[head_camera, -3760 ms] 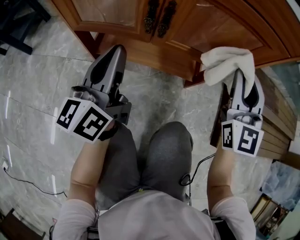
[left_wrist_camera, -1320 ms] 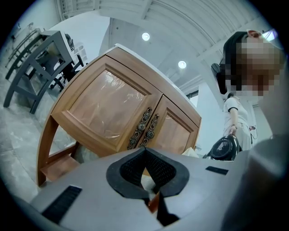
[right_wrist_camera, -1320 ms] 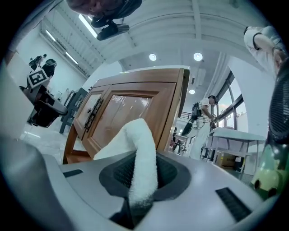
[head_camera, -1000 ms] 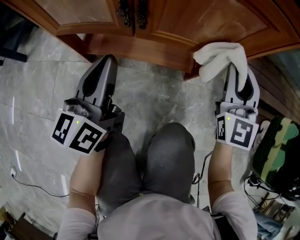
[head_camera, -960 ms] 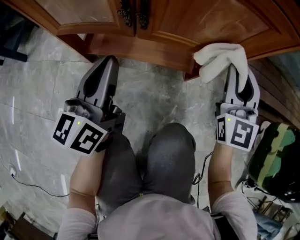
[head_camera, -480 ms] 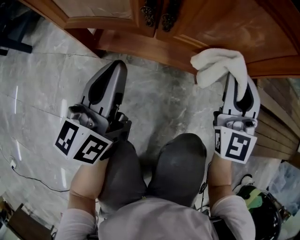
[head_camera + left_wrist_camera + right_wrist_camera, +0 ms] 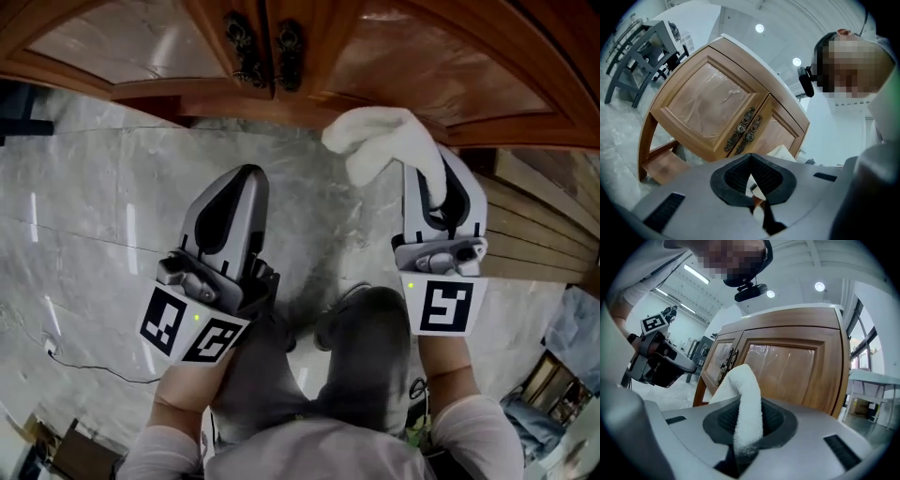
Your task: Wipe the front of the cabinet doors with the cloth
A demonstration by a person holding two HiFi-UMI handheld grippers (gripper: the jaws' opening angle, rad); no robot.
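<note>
While right gripper (image 7: 433, 186) jaws pinch cloth (image 7: 380, 141) near cabinet doors (image 7: 412, 56), left gripper (image 7: 242, 183) jaws closed, empty.

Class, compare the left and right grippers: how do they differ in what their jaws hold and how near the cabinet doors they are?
The right gripper has its jaws clamped on the white cloth; the left gripper has its jaws shut on nothing. The right gripper brings the cloth up by the cabinet doors; the left gripper sits lower, over the floor. Both point toward the cabinet doors.

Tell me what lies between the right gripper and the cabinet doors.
Only the white cloth, held in the right gripper, reaching toward the cabinet doors; clearest in head view.
</note>
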